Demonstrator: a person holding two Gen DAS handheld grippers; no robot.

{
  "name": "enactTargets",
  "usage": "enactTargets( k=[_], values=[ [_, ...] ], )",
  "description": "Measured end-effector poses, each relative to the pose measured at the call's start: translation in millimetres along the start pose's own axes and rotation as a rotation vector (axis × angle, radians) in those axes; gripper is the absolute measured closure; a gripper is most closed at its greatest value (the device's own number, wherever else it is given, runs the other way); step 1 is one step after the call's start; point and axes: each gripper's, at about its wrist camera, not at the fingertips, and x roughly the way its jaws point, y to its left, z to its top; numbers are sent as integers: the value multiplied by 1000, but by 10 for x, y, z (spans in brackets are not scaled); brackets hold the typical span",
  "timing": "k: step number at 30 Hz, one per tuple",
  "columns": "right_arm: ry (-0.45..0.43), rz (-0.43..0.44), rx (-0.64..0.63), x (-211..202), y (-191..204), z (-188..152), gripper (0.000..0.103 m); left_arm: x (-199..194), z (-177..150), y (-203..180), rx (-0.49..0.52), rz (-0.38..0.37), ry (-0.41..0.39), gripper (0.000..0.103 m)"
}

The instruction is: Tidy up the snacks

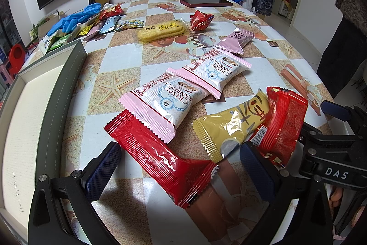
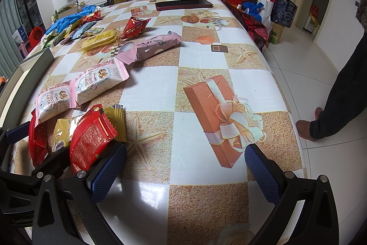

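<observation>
My left gripper (image 1: 181, 167) is open, its fingers on either side of a long red snack pack (image 1: 160, 157) that lies on the table. Beside it lie a yellow pack (image 1: 231, 128), a red pack (image 1: 279, 121) and two pink-and-white cranberry packs (image 1: 165, 100) (image 1: 215, 72). Farther off lie a pink pack (image 1: 234, 40), a yellow cracker pack (image 1: 160, 30) and a crumpled red pack (image 1: 199, 18). My right gripper (image 2: 185, 167) is open and empty over bare tablecloth, its left finger next to the red pack (image 2: 89, 137). The left gripper shows at the right wrist view's left edge (image 2: 18, 130).
A grey-rimmed box (image 1: 73, 66) stands at the table's left edge. A pile of snack packs and blue gloves (image 1: 75, 17) lies at the far left. A red phone (image 1: 206, 2) lies at the far side. A person (image 2: 339, 102) stands right of the table.
</observation>
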Motion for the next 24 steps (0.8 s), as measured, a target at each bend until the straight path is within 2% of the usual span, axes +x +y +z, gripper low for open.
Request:
enactTargets(
  k=[24],
  values=[
    [0,-10,13,8,8,16,0,-5,0,7,21,-17,13,0]
  ],
)
